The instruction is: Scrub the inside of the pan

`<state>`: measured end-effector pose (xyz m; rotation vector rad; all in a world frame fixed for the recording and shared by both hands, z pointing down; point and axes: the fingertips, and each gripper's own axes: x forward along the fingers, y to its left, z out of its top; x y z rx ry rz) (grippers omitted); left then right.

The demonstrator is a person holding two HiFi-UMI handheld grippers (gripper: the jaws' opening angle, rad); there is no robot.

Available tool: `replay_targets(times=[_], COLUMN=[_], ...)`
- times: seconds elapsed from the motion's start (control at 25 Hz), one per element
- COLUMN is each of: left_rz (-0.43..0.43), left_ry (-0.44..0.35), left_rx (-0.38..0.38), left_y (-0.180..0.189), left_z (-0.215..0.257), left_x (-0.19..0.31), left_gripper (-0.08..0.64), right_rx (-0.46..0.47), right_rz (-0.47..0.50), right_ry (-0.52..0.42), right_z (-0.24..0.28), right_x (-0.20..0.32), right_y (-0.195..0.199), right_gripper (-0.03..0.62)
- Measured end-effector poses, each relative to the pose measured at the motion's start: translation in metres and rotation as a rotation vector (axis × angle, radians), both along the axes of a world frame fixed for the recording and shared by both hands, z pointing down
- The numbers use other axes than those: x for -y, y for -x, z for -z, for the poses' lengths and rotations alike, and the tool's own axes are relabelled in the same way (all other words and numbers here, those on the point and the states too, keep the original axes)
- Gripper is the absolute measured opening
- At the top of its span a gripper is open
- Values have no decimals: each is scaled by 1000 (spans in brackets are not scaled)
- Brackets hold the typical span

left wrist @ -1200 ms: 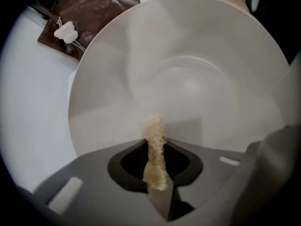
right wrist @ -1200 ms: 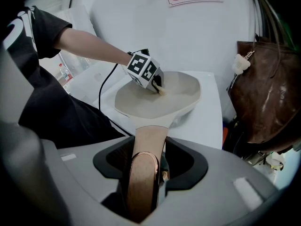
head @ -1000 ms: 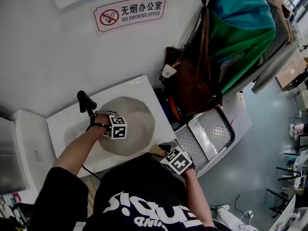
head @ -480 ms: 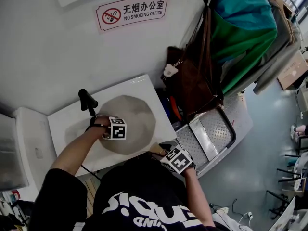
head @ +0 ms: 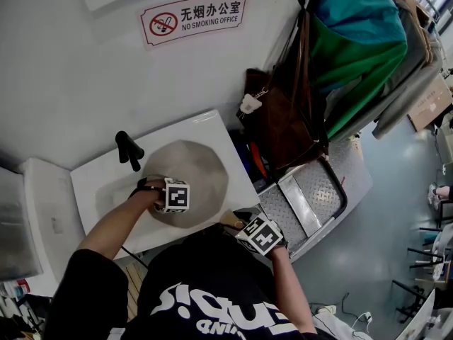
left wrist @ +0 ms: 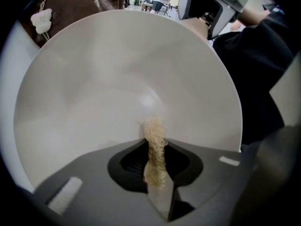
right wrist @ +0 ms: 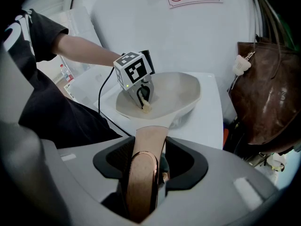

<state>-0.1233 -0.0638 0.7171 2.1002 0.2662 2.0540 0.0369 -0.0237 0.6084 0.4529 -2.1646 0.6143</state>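
Note:
A beige pan (head: 200, 176) rests on a white counter (head: 95, 183). My left gripper (head: 173, 201) reaches down into it, shut on a tan fibrous scrub pad (left wrist: 154, 150) whose tip touches the pan's smooth inner wall (left wrist: 117, 79). In the right gripper view the pad (right wrist: 146, 107) sits on the pan's floor near its near side, under the left gripper's marker cube (right wrist: 133, 70). My right gripper (right wrist: 146, 147) is shut on the pan's wood-coloured handle (right wrist: 145, 173) at the counter's front edge, and shows in the head view (head: 260, 236) below the pan.
A black upright fixture (head: 128, 149) stands on the counter behind the pan. A brown bag (head: 283, 119) hangs to the right, with green and teal cloth (head: 361, 41) beyond it and a metal step (head: 304, 197) below. A no-smoking sign (head: 192, 16) is on the wall.
My left gripper has slid a little toward the pan's near side with the scrub pad. The right gripper and the pan handle have stayed put.

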Motion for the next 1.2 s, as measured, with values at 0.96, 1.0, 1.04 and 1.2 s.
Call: replay_targets(times=[0.96, 1.0, 1.04, 1.2], left_rz=[96, 95, 95, 128], left_ry=[0, -25, -45, -60], left_rx=[-251, -255, -248, -306], left_y=[-80, -82, -81, -96], left_z=[16, 13, 9, 14], left_x=[-2, 4, 8, 13], left_gripper=[67, 67, 67, 67], right_rx=[-31, -32, -34, -38], right_rz=[18, 19, 19, 17], right_ry=[-1, -1, 0, 7], right_z=[-3, -3, -3, -5], right_x=[3, 3, 2, 2], right_y=[0, 0, 0, -2], right_gripper=[212, 212, 212, 212])
